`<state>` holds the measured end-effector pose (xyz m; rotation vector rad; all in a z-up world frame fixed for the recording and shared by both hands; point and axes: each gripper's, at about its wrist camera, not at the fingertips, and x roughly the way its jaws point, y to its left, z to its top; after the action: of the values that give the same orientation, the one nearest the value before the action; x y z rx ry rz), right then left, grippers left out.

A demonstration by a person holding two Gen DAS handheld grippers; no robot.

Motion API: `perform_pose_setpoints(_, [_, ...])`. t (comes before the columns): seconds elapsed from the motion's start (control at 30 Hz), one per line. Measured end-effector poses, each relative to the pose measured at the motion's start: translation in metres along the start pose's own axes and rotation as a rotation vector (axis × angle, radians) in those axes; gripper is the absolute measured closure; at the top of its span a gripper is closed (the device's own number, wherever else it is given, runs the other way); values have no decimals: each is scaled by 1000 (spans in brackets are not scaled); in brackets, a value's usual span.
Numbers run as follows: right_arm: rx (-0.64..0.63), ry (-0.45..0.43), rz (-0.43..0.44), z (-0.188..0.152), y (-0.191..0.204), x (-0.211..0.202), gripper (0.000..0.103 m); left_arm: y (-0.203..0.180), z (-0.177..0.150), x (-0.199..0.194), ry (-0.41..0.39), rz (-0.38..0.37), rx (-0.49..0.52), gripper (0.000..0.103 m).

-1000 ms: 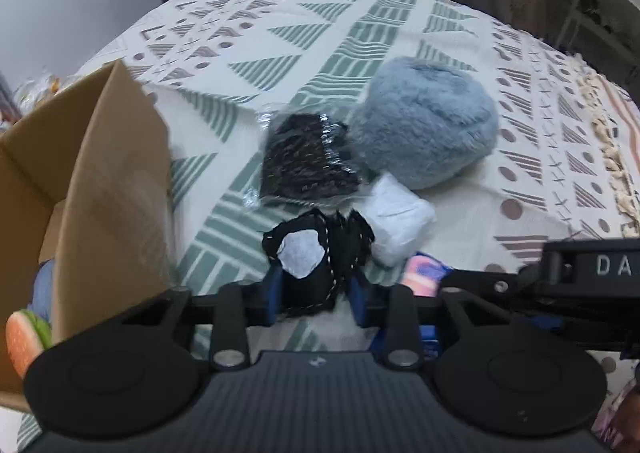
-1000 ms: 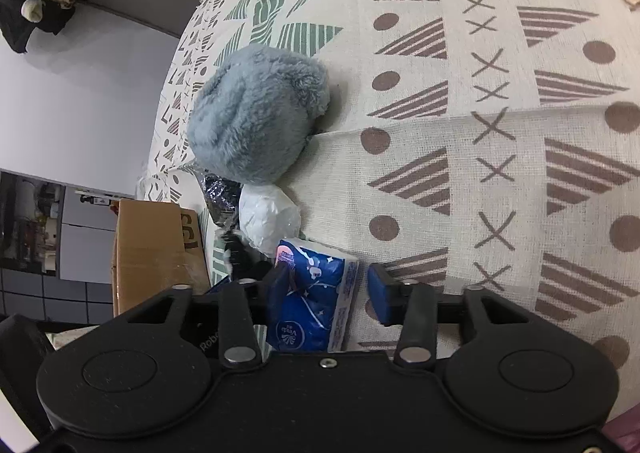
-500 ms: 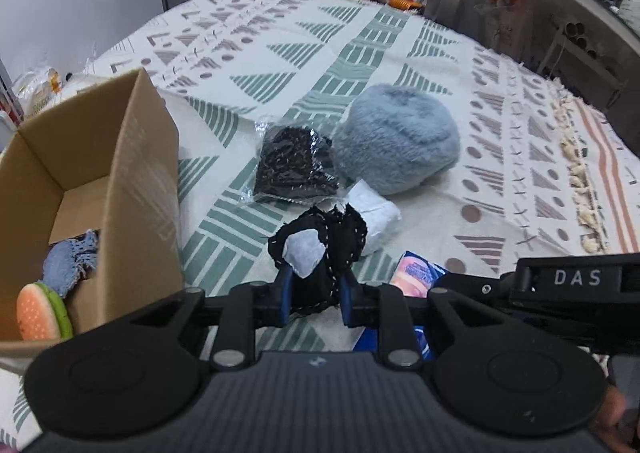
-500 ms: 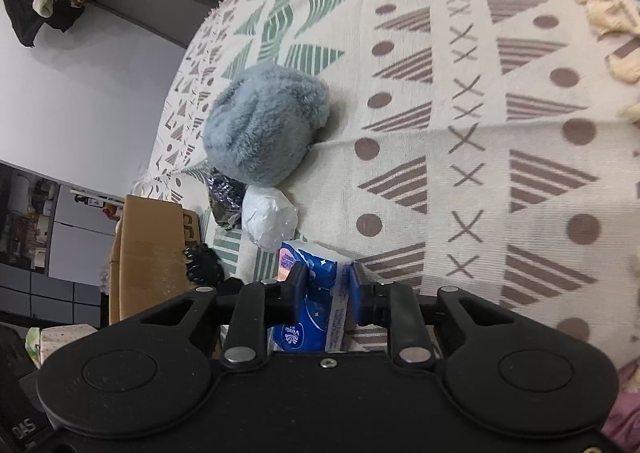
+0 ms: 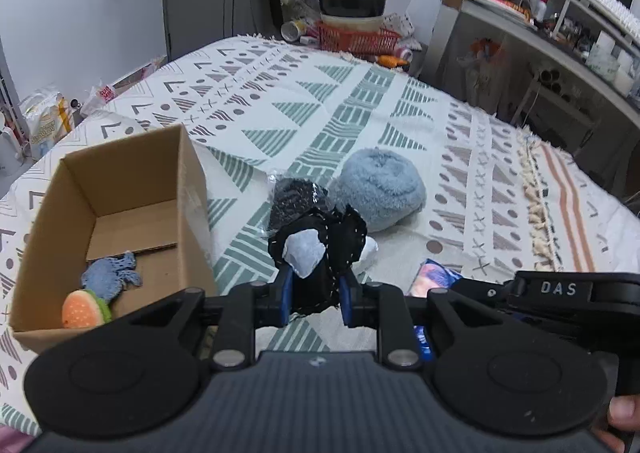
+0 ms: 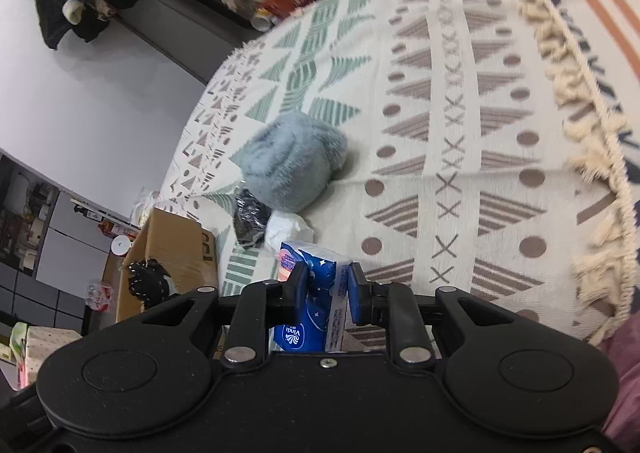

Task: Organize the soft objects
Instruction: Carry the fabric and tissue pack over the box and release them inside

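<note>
Our left claw [image 5: 315, 299] is clamped on a black stitched fabric piece with a pale patch [image 5: 318, 253], holding it above the patterned bedspread [image 5: 280, 125], just right of the open cardboard box [image 5: 120, 221]. Our right claw [image 6: 328, 293] pinches a blue tissue pack [image 6: 316, 293] between its blue pads [image 6: 301, 285], raised off the spread. The box sits near the bedspread's left edge; inside it we see a blue knitted piece [image 5: 112, 275] and a burger-shaped soft toy [image 5: 82, 309] at the near end. Toward the middle of the spread lies a fluffy blue-grey cushion [image 5: 382, 187], with a dark bagged bundle [image 5: 296, 199] touching its left side and a white crumpled wad [image 6: 286, 229] just in front of both. A tasselled fringe [image 5: 536, 205] runs along the right side.
</note>
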<state>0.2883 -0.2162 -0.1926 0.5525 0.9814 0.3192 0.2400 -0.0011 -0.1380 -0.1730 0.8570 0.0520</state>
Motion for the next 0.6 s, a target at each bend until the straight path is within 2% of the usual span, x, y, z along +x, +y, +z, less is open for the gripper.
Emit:
perform_pose_setpoints(0.23, [-56, -51, -3, -3, 19, -22, 82, 18, 10, -26, -55, -26, -43, 81])
perform_pose_setpoints(0.43, [-86, -77, -19, 2, 35, -33, 82, 29, 14, -29, -59, -29, -63, 81])
perform_pose_setpoints(0.5, [-96, -85, -25, 3, 39, -36, 82, 31, 15, -31, -71, -9, -52, 81])
perform_pose_setpoints(0.6, [-110, -97, -27, 6, 47, -40, 82, 41, 20, -34, -81, -25, -77, 81])
